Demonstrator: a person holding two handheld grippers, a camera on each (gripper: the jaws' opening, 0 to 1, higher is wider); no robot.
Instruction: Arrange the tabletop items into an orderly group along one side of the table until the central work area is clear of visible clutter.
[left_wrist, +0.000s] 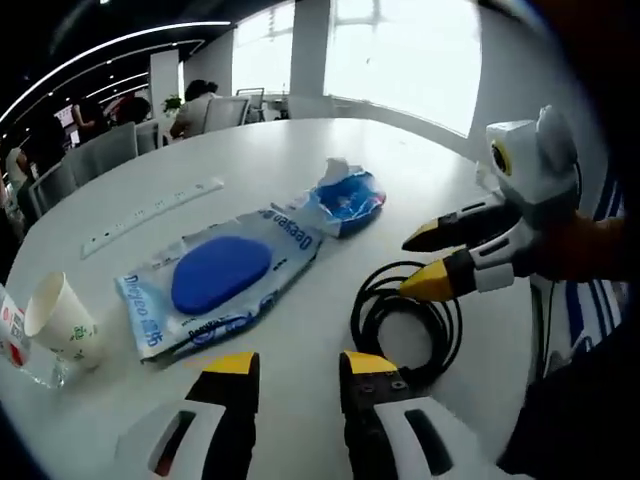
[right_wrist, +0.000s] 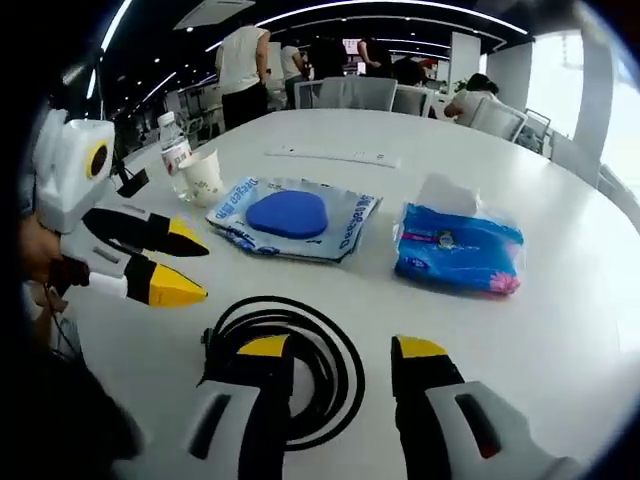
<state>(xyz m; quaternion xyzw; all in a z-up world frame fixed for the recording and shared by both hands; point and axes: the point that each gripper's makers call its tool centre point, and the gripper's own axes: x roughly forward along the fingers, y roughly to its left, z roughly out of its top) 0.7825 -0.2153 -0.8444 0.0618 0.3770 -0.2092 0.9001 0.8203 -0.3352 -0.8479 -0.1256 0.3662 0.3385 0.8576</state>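
Right claw (right_wrist: 340, 362): nearest in the right gripper view, its 2 yellow-tipped jaws stand apart with nothing between them, poised just over the coiled black cable (right_wrist: 300, 360); in the left gripper view it comes in from the right, jaws parted, tips pointing left above the cable.
Left claw (left_wrist: 298, 366): its 2 jaws rise from the bottom of the left gripper view with a narrow gap and hold nothing; in the right gripper view it reaches in from the left, level over the bench, a hand (right_wrist: 35, 262) gripping behind it.
Cable: a flat coil on the white bench (right_wrist: 560, 330), near its edge, between the 2 claws.
Wipes pack (right_wrist: 295, 217): a flat pouch with a blue oval lid, lying mid-bench beyond the cable.
Tissue pack (right_wrist: 460, 250): blue, a white tissue sticking up from its top, just right of the wipes pack in the right gripper view.
Paper cup (right_wrist: 206, 178): upright, near the wipes pack's far left corner, just beside a water bottle (right_wrist: 176, 152).
Power strip (left_wrist: 152, 214): long and white, lying farther out on the bench.
Room: people (right_wrist: 240, 65) and chairs beyond the bench.
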